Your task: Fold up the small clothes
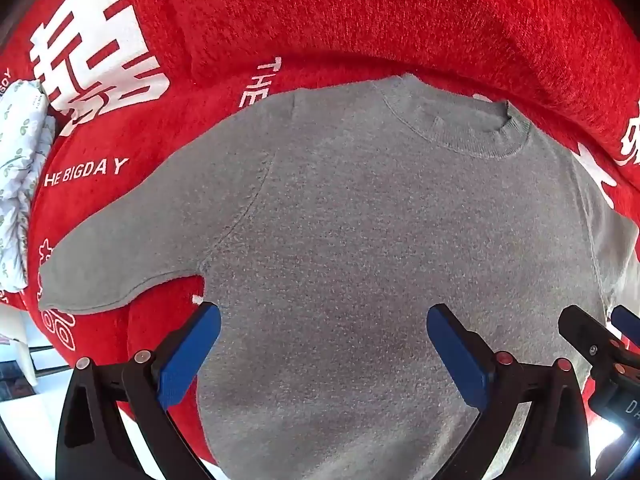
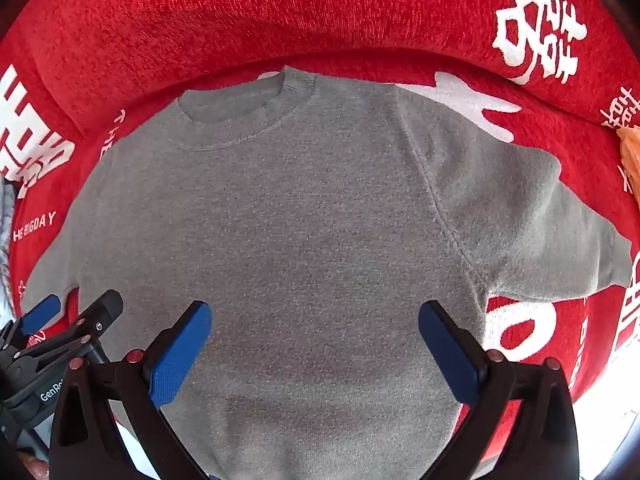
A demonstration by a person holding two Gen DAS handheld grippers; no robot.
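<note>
Both grippers hang side by side over the lower half of the shirt (image 1: 360, 220), pointing toward its collar. The left gripper (image 1: 323, 330) has its jaws spread wide with nothing between them; the right gripper (image 2: 315, 326) is spread the same way and also holds nothing. Each has black arms tipped with ribbed blue pads (image 2: 180, 354).

The shirt is a small grey short-sleeved knit, soft and speckled, with a ribbed round neck (image 2: 248, 120). It lies flat and face up on a red fuzzy blanket (image 1: 400, 12) printed with white characters and "THE BIGDAY". Both sleeves (image 2: 540, 224) stick out to the sides. A white floral cloth (image 1: 20, 168) sits at the blanket's left edge.
</note>
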